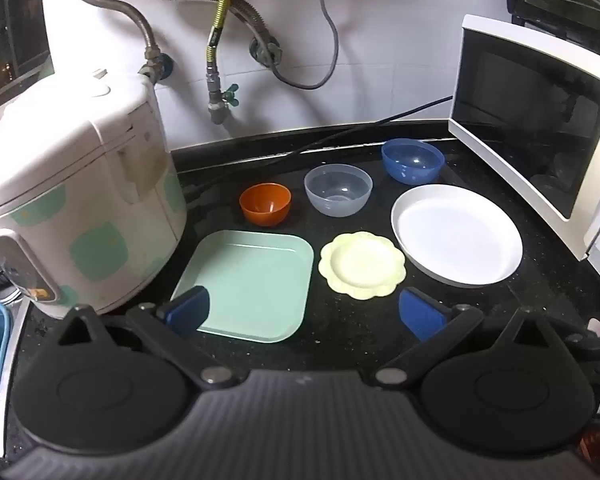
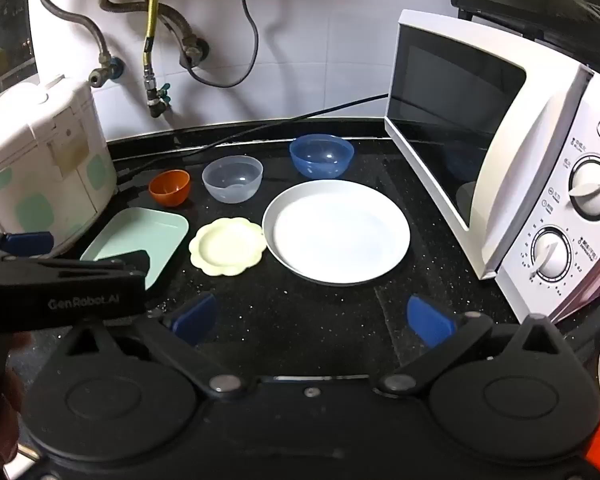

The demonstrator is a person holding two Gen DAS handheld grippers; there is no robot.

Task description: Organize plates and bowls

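1. Six empty dishes are sitting on the black speckled countertop point(image 2: 300, 320): a small orange plastic bowl point(image 1: 265, 203), a clear plastic bowl point(image 1: 337, 189) and a blue translucent bowl point(image 1: 412, 160) are lining the back.
2. Nearer, a mint-green square tray point(image 1: 248, 280), a pale yellow scalloped plate point(image 1: 361, 265) and a large white round plate point(image 1: 456, 234) are lying in a row — the yellow and white rims are almost touching.
3. Flanking them are a white rice cooker point(image 1: 76, 208) and a white microwave point(image 2: 480, 152).
4. Both the left gripper point(image 1: 304, 312) and the right gripper point(image 2: 314, 318) are hovering with jaws spread wide, holding nothing — bare counter is lying under the right one.
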